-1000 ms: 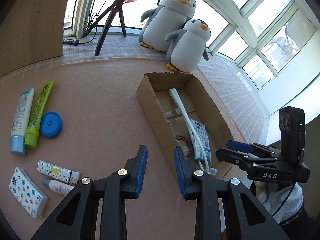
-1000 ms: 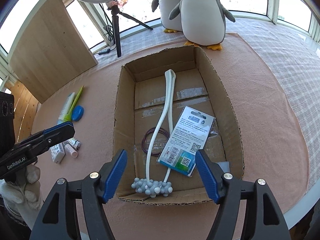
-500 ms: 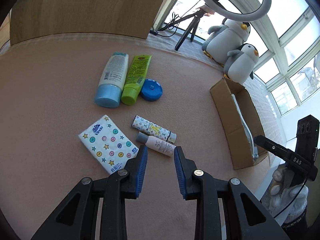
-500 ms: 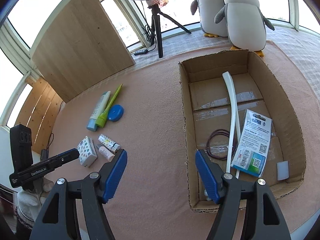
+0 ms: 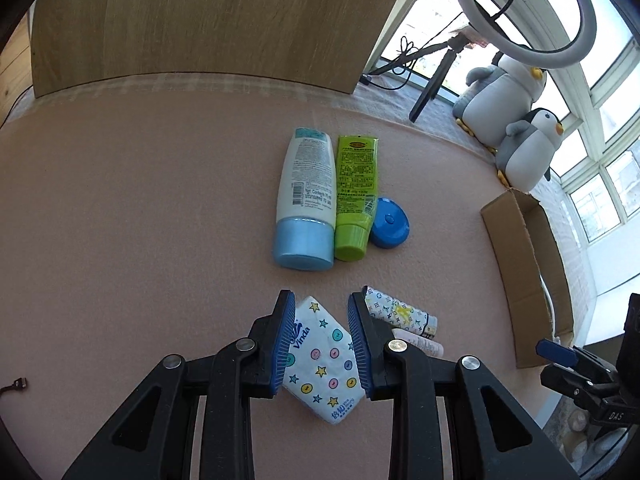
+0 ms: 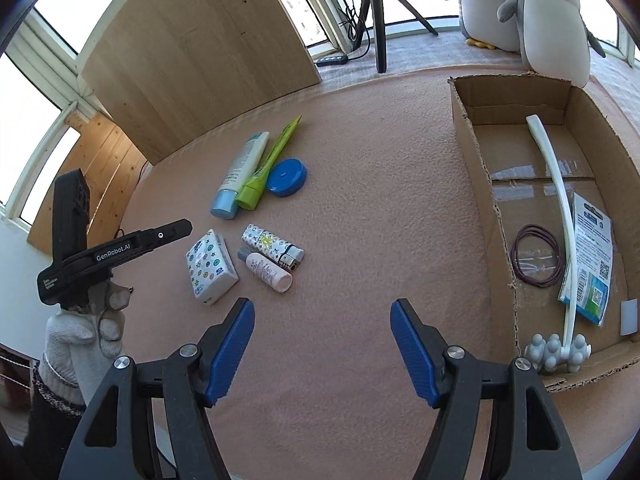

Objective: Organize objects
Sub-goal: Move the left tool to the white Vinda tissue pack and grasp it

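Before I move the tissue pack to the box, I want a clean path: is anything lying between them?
Yes. The patterned tube and small pink bottle lie just boxward of the tissue pack; beyond them, bare mat up to the cardboard box wall.

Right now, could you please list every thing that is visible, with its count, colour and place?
tissue pack: 1, white with coloured dots, on the mat between the left gripper's fingers
patterned tube: 1, white, beside the pack
small bottle: 1, pale pink, beside the patterned tube
lotion tube: 1, white with blue cap, mid mat
green tube: 1, lime, beside it
round case: 1, blue
cardboard box: 1, brown, right
massage stick: 1, white, in the box
hair ties: purple, in the box
penguin plushes: 2, grey-white
left gripper: open
right gripper: open
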A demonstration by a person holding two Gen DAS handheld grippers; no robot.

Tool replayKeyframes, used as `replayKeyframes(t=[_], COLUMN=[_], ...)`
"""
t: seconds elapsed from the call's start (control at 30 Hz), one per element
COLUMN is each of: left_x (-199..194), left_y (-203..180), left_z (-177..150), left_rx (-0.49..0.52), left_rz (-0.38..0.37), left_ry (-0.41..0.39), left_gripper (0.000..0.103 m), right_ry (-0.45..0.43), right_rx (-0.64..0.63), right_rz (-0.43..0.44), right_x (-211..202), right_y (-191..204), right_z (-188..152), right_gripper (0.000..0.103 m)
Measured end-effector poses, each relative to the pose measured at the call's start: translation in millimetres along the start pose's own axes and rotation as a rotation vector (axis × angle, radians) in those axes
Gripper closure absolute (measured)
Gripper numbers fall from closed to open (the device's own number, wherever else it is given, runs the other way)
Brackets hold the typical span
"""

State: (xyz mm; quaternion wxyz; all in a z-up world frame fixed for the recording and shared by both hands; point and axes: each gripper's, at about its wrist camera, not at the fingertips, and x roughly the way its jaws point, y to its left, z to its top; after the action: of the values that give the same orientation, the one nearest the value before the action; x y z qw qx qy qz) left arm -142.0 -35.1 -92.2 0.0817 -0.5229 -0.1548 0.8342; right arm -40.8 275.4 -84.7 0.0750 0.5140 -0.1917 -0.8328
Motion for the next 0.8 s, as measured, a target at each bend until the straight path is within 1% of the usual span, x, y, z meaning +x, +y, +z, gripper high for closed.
replayKeyframes(t=[0.07, 0.2, 0.37, 0.57, 0.7, 0.77, 0.8], left_x=[10, 22, 27, 32, 34, 32, 29], left_y=[1, 0, -9, -27, -40, -47, -48], left_z=[3, -3, -16, -37, -56, -61, -63], left_rx=[0.007, 0.033, 0.066, 0.081, 0.098, 0.102, 0.094], left_rz=[0.008, 0.017, -0.001, -0.047, -0.110, -0.114, -0.112], left_ry=[0.018, 0.047, 0.063, 0.088, 0.114, 0.112, 0.103], left_gripper=[0.073, 0.073, 0.073, 0.073, 0.073, 0.073, 0.073], right_ry=[0.005, 0.014, 0.027, 0.040, 0.060, 0.076, 0.083], right_rx=[-0.002, 0.000, 0.014, 0.004, -0.009, -0.016, -0.022], right_rz=[0.001, -0.007, -0.003, 0.008, 0.025, 0.036, 0.039], right_x=[1, 2, 3, 7, 12, 16, 19], right_y=[3, 3, 2, 6, 10, 13, 15], right_z=[-2, -8, -14, -15, -16, -17, -18], right_gripper=[0.036, 0.036, 0.038, 0.038, 0.038, 0.038, 0.040])
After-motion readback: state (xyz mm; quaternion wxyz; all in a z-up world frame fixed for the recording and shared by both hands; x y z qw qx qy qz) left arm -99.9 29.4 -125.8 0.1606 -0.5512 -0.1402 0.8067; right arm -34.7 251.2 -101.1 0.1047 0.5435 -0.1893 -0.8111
